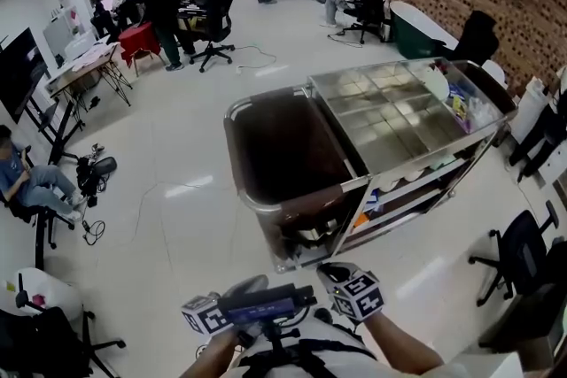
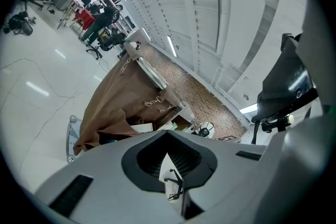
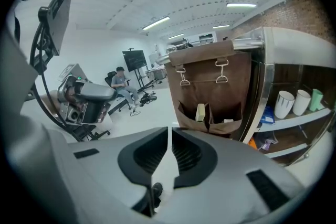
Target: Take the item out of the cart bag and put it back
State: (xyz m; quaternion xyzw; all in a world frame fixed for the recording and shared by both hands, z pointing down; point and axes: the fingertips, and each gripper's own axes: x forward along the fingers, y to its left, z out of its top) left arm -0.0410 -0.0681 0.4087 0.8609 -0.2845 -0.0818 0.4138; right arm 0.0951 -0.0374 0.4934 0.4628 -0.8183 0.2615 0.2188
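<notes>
The brown cart bag (image 1: 282,157) hangs open at the near end of the steel cart (image 1: 390,115); its inside is dark and I cannot make out any item in it. In the right gripper view the bag (image 3: 210,78) shows its front pockets, one holding a pale flat item (image 3: 200,112). The left gripper view sees the bag (image 2: 118,99) from its side. Both grippers sit low, close to my body and short of the cart: the left gripper (image 1: 246,288) (image 2: 168,134) and the right gripper (image 1: 332,272) (image 3: 170,136) are shut, with nothing between their jaws.
The cart's top is split into steel compartments, with packets (image 1: 459,100) at its far end. Cups (image 3: 293,102) stand on a lower shelf. Office chairs (image 1: 518,254) are at the right, a seated person (image 1: 31,186) at the left, and several people and desks further off.
</notes>
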